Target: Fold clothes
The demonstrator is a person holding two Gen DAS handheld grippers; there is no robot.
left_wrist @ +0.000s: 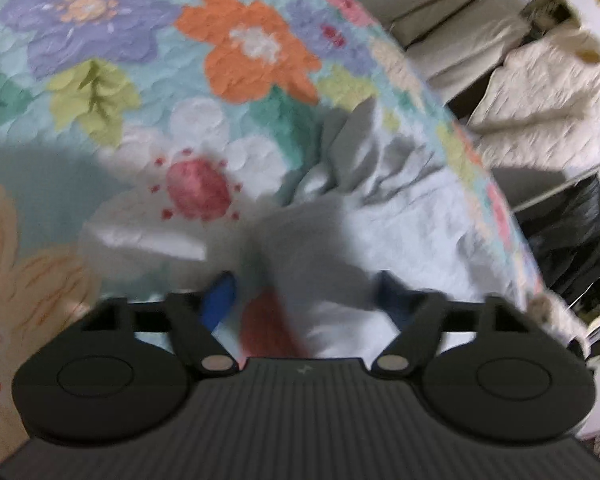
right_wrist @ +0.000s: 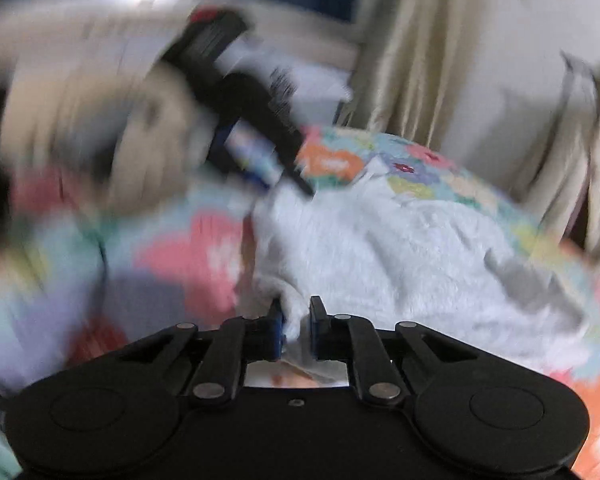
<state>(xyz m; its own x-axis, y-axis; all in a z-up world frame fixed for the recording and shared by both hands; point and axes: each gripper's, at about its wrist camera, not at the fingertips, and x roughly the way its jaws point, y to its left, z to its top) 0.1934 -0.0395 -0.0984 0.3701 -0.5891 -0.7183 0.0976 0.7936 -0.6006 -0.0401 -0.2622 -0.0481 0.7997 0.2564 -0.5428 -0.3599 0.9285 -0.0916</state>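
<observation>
A pale grey-white garment lies crumpled on the floral quilt. My left gripper stands open over the garment's near end. A bunch of the cloth rises between its blue pads, and I cannot see them pressing on it. In the right wrist view the garment spreads across the bed. My right gripper is shut on a fold of the garment's near edge. The left gripper shows blurred at the garment's far left corner, held by a person's hand.
The quilt's edge falls off to the right. Beyond it a cream quilted jacket hangs on a rack above a black bag. A beige curtain and a white wall stand behind the bed.
</observation>
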